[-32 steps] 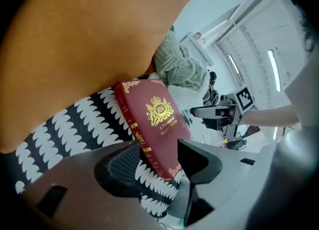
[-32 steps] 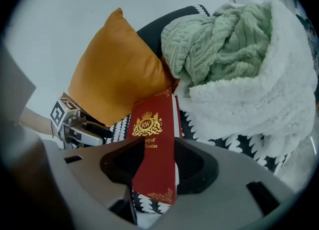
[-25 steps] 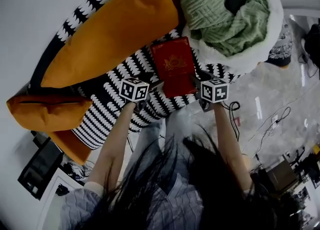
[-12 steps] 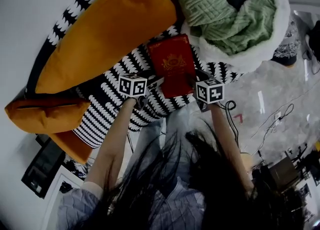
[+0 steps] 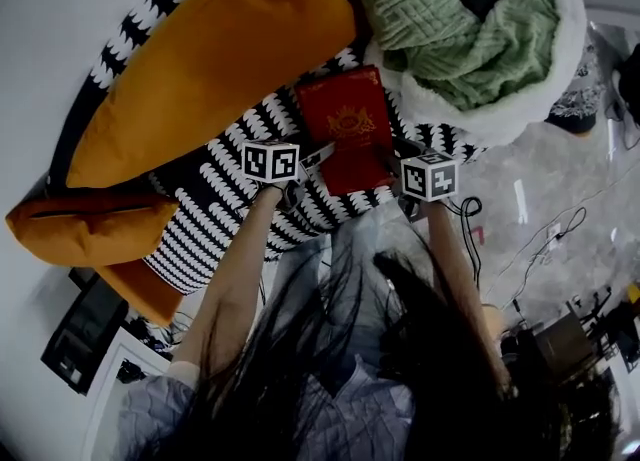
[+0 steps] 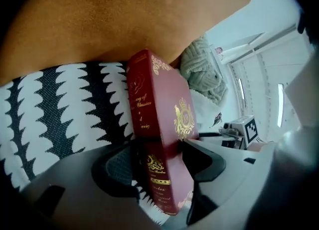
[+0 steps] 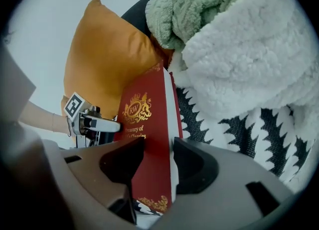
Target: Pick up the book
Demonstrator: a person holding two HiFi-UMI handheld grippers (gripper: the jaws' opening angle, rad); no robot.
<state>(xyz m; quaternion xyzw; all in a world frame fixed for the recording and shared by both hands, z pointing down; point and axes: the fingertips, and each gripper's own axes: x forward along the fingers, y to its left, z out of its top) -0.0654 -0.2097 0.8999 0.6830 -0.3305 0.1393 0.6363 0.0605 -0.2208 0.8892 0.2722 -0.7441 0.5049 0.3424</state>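
The red book [image 5: 347, 129] lies just beside the orange cushion [image 5: 210, 59], its long axis pointing away from the person. The left tool [image 5: 312, 161] and right tool [image 5: 392, 157] each clamp its near end, hiding the corners.

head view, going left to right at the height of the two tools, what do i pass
lower orange cushion → left tool → red book → right tool → grey floor
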